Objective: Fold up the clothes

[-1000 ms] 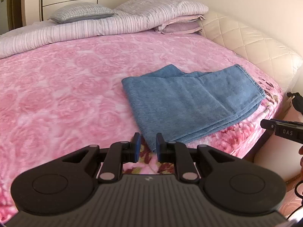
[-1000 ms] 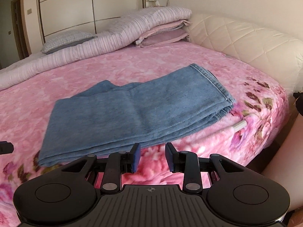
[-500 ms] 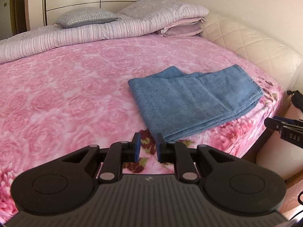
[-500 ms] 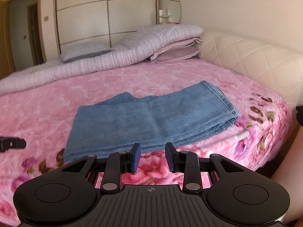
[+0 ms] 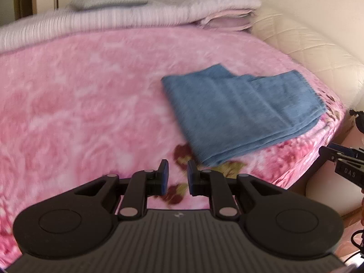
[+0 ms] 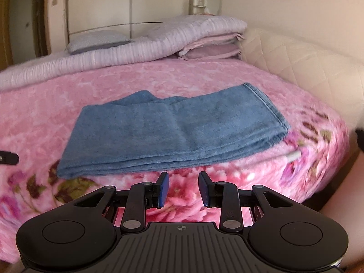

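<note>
Both cameras have drawn back and swung since a second ago, so the folded blue garment (image 6: 175,132) sits farther from the fingertips in each view. Motion blur softens the left wrist view, where the pink bedspread's (image 5: 86,104) rose pattern smears and the garment's (image 5: 241,116) edges go fuzzy. At that view's right edge the right gripper (image 5: 341,161) is cut off, showing only a black tip with lettering. In the right wrist view only a black stub of the left gripper (image 6: 8,158) shows at the left border.

Layered edges of the garment face the grippers, and a stitched hem runs along its right side. It lies flat near the bed's front corner. Left jaws stand narrowly apart, empty; right jaws stand a little wider, also empty. Pillows (image 6: 211,45) are stacked at the bed's far end.
</note>
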`<action>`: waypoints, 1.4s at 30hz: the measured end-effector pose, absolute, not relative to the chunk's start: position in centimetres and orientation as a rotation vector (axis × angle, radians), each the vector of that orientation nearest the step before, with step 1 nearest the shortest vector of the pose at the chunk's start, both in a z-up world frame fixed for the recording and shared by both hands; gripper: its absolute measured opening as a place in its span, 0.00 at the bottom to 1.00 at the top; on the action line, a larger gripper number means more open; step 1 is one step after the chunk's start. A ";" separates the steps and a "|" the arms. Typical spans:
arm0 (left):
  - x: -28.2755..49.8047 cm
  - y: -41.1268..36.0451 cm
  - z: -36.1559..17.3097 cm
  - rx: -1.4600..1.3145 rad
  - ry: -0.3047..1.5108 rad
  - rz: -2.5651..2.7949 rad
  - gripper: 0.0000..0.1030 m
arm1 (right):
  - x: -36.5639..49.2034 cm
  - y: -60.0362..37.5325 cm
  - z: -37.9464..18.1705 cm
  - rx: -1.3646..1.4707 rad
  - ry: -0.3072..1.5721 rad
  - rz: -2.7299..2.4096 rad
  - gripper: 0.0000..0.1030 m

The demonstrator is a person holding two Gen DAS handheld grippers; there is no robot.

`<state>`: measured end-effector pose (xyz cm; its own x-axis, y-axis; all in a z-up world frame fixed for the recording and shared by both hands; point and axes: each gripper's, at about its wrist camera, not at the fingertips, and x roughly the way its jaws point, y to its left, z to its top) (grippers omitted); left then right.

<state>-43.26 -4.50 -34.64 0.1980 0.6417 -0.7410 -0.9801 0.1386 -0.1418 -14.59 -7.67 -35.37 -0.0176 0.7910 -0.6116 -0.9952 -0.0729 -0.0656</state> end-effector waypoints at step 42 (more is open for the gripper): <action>-44.2 4.2 -38.5 -0.809 0.580 1.161 0.13 | -20.9 0.2 -40.7 -0.521 0.191 2.058 0.14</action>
